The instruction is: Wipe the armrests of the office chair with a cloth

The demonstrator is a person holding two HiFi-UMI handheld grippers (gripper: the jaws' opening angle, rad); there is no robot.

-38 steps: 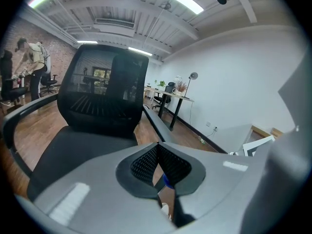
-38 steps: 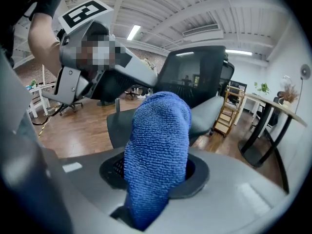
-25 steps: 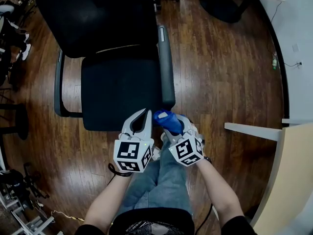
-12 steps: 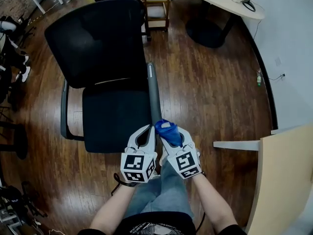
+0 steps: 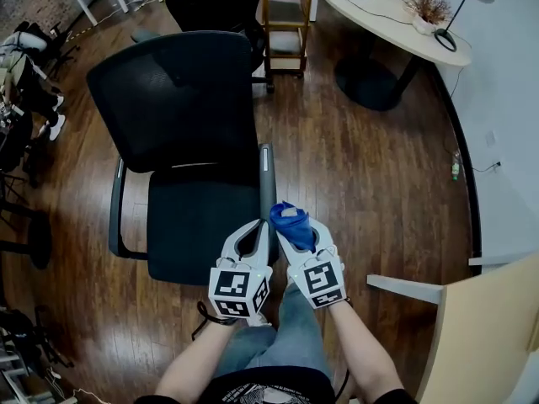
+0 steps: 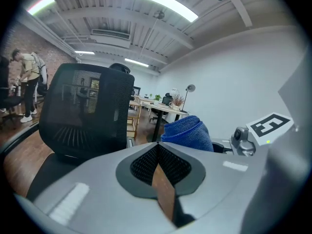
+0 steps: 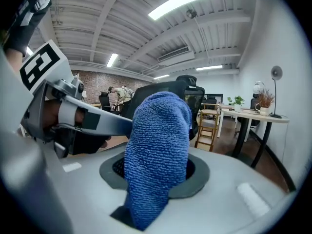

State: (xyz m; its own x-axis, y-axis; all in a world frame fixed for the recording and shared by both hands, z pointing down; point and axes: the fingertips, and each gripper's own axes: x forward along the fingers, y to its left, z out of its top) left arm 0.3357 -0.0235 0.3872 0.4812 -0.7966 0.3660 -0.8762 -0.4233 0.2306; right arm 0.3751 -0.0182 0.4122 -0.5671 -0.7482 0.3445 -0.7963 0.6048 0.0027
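The right gripper [image 5: 299, 236] is clenched on the blue cloth [image 5: 289, 217]. In the right gripper view the cloth fills the gap between the jaws as a folded roll. Its long axis runs along the gripper's own line and its rounded end projects past the jaw tips toward the chair's backrest [image 5: 173, 99].

The left gripper [image 5: 255, 228] is closed and empty; its view shows the two pads meeting along a single seam. The two grippers sit side by side, just apart, over the person's knees.

In the head view the cloth lies at the near end of the grey armrest [image 5: 267, 179], overlapping its right edge. Contact between cloth and armrest cannot be confirmed. The armrest's long axis runs straight away from the person, from the seat's front edge toward the backrest, so cloth and armrest are nearly in line. The left gripper's tips lie just left of the same near end, above the seat [image 5: 202, 225].

The second armrest [image 5: 114, 213] runs parallel on the seat's far side, well apart from both grippers.

Right of the near armrest the wood floor [image 5: 370, 167] is open as far as the beige desk [image 5: 488, 335] at lower right. A wooden shelf cart [image 5: 286, 11] and a round table [image 5: 379, 7] stand beyond the chair.
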